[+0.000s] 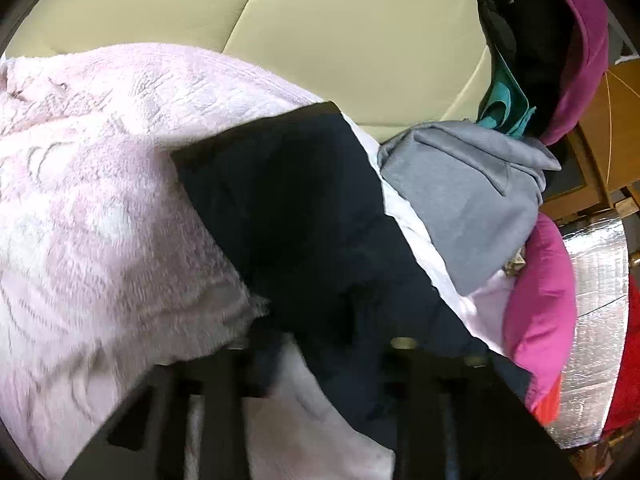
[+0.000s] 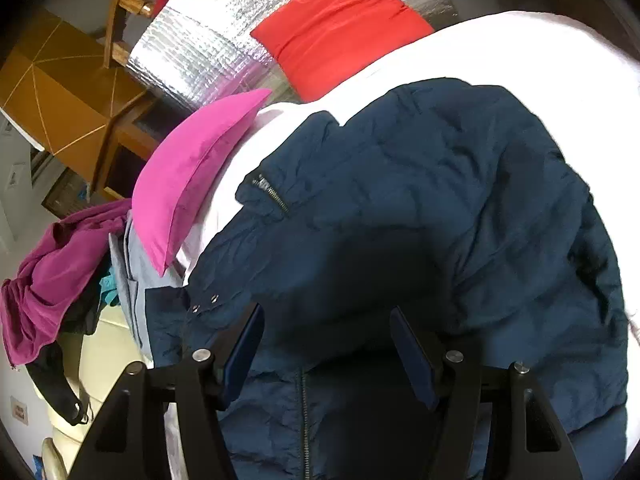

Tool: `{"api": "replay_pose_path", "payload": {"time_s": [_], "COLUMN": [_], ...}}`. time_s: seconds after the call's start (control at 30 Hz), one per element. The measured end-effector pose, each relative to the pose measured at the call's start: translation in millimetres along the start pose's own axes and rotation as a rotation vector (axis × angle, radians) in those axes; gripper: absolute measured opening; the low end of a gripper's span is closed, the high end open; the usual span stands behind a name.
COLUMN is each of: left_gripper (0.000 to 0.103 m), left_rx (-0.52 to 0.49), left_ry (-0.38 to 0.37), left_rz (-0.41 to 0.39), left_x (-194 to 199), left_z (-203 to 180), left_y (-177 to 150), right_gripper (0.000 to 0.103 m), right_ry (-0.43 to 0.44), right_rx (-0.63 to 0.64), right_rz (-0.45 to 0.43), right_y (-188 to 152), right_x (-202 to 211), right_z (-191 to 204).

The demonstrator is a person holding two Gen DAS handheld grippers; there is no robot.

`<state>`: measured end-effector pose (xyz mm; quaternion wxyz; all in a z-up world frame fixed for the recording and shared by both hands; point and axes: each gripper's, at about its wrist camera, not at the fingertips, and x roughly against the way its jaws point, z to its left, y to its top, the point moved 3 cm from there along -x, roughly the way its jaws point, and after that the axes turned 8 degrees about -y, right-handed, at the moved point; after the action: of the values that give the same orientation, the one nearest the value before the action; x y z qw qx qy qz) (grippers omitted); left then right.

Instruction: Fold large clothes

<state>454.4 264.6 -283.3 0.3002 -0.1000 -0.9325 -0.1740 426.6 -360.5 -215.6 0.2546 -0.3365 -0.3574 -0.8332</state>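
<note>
On the white sheet (image 2: 460, 52) lies the navy jacket (image 2: 420, 200), zipper side up, taking most of the right wrist view. Left of the jacket: pink fluffy blanket (image 1: 100, 200), against the cream leather cushion (image 1: 340, 32). Past the jacket's far edge: magenta pillow (image 2: 188, 176), grey garment (image 1: 460, 200), red cushion (image 2: 340, 36) on silver foil matting (image 2: 192, 56). Right gripper (image 2: 326, 340) hovers over the jacket's front, jaws spread, nothing between the pads. Left gripper (image 1: 320, 392) sits low at the jacket's near hem; jaws narrow, dark cloth seems pinched there, but blur and shadow hide the pads — can't confirm a grip.
</note>
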Motion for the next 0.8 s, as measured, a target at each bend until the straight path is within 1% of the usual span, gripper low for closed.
{"api": "replay_pose_path", "payload": {"time_s": [0.03,0.07,0.1,0.13,0.2,0.3,0.33,0.4,0.43,0.47,0.53,0.6,0.67,0.73,0.8], "left_gripper": [0.02,0.014,0.011,0.011,0.009,0.009,0.008,0.008,0.008,0.008,0.008,0.008,0.007,0.007,0.007], "left_rx": [-0.007,-0.019,-0.044,-0.095,-0.175,-0.332,-0.405,-0.52,-0.6,-0.639,-0.746,-0.819,-0.863,-0.901,-0.935], "left_ry": [0.0,-0.004,-0.011,-0.019,-0.033,-0.125,-0.167,-0.237,-0.291,-0.318,-0.386,-0.434,-0.463,-0.476,-0.48], "left_rz": [0.002,0.001,-0.008,-0.027,-0.045,-0.065,-0.072,-0.083,-0.087,-0.086,-0.071,-0.036,0.009,0.061,0.095], "left_x": [-0.3,1.7,4.3,9.4,20.2,42.0,53.7,73.0,86.0,91.9,107.0,114.9,116.3,114.5,109.5], "left_z": [-2.6,-5.6,-13.1,-27.1,-48.6,-105.2,-128.7,-162.7,-184.4,-195.2,-219.8,-234.9,-242.1,-245.8,-248.3], "left_y": [0.3,0.3,0.0,-2.6,-8.7,-32.5,-47.2,-74.5,-97.4,-109.4,-148.0,-184.0,-211.2,-236.6,-254.9], "right_gripper": [0.069,0.069,0.065,0.061,0.06,0.06,0.06,0.06,0.06,0.06,0.06,0.06,0.06,0.06,0.06], "right_ry": [-0.007,-0.016,-0.027,-0.04,-0.058,-0.069,-0.071,-0.072,-0.073,-0.073,-0.074,-0.073,-0.07,-0.064,-0.059], "right_rx": [0.003,0.007,0.011,0.016,0.02,0.014,0.009,-0.004,-0.01,-0.016,-0.025,-0.035,-0.042,-0.046,-0.047], "right_rz": [-0.006,-0.016,-0.026,-0.038,-0.054,-0.077,-0.082,-0.087,-0.089,-0.092,-0.094,-0.095,-0.098,-0.104,-0.111], "right_y": [1.6,3.2,5.2,7.4,11.9,16.2,17.3,19.7,20.1,20.5,21.4,21.6,22.1,22.9,23.4], "right_x": [1.0,2.7,4.8,7.4,12.8,22.4,25.1,30.2,32.5,34.7,38.7,42.8,47.2,51.9,56.1], "right_z": [-2.1,-4.5,-6.9,-9.5,-14.4,-22.7,-25.9,-33.4,-36.6,-39.8,-46.2,-52.0,-55.0,-57.9,-59.3]}}
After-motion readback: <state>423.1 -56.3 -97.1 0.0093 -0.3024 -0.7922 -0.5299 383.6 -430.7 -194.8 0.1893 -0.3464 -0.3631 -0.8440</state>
